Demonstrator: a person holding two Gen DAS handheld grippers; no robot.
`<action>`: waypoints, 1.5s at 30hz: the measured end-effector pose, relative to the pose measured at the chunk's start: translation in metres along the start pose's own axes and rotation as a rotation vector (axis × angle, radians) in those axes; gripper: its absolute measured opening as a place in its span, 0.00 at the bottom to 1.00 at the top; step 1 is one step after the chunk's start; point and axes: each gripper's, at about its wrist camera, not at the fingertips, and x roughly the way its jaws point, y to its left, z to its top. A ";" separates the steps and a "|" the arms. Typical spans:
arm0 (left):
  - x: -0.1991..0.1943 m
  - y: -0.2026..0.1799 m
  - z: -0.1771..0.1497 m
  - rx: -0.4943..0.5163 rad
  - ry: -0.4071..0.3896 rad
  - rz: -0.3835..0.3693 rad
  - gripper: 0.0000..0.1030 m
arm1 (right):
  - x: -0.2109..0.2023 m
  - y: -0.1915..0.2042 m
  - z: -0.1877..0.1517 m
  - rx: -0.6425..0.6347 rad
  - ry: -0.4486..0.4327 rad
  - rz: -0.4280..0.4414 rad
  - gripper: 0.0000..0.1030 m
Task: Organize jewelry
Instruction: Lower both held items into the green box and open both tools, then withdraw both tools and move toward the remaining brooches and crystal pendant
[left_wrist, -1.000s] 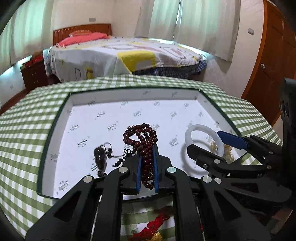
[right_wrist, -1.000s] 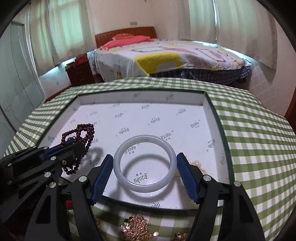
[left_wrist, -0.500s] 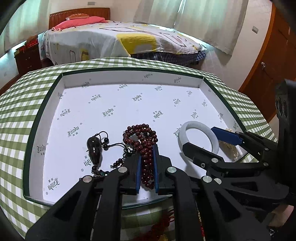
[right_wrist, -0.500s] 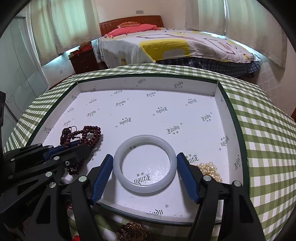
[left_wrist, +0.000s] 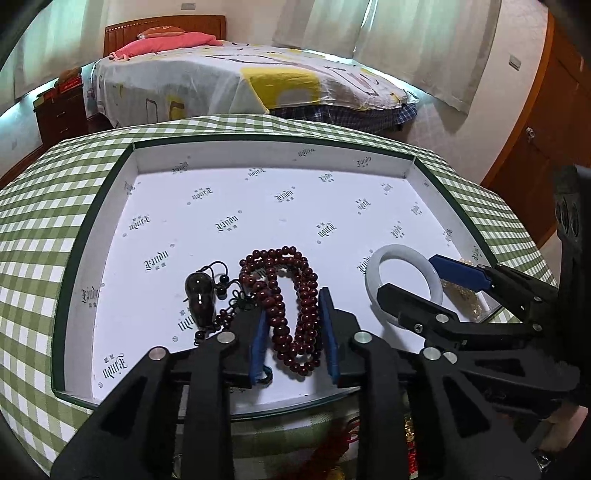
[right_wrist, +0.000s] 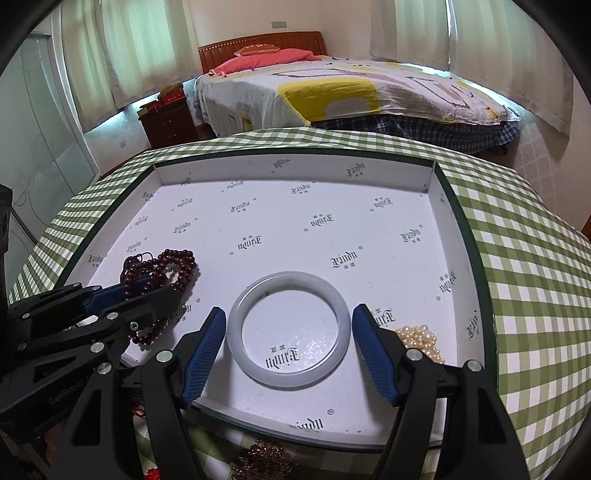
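Presently, the white box tray on the green-checked table is holding three pieces: dark red bead strand with its dark pendant at near left, pale jade bangle at near centre, pearl cluster in the near right corner. Outstanding, as judged: a gold filigree piece and a red tasselled ornament are lying on the table before the tray, not yet sorted.

Left hand-held gripper: jaws have just been parting; where they were clamping the bead strand a second ago, the blue pads are now standing off either side of it, beads lying on the tray floor between them.

Right hand-held gripper: jaws are standing wide around the bangle, pads apparently just clear of its rim, unchanged from earlier.
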 end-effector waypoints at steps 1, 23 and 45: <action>0.000 0.000 0.000 -0.002 -0.001 0.000 0.28 | 0.000 0.000 0.000 0.002 -0.002 0.001 0.67; -0.050 -0.008 0.010 -0.020 -0.130 0.014 0.59 | -0.050 -0.006 0.004 0.045 -0.119 -0.031 0.68; -0.131 -0.001 -0.047 -0.038 -0.246 0.171 0.62 | -0.119 0.006 -0.047 0.080 -0.210 -0.083 0.68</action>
